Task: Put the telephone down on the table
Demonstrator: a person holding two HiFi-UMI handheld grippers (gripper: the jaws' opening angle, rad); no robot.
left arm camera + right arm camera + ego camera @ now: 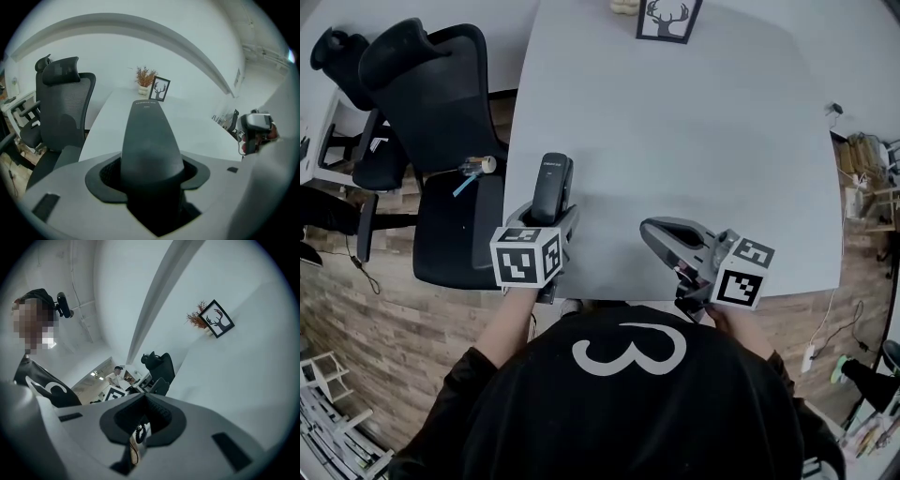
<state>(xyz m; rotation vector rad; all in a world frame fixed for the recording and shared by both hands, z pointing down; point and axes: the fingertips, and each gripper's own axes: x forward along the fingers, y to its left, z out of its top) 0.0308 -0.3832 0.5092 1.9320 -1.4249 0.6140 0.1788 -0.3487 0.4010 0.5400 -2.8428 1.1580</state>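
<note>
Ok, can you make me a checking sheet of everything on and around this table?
Surface: white table, few things on it.
Job's things: black telephone, held by the left gripper over the near edge.
Clutter: deer picture and small plant at the far edge.
Grippers: left gripper shut on telephone; right gripper shut, empty.
Cables: coiled cord seen past the right gripper; white cable on the floor.
Surroundings: black office chairs, wooden floor.

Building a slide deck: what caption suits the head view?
Left claw grips a black telephone over the white table's near edge; the right claw hovers alongside.
</note>
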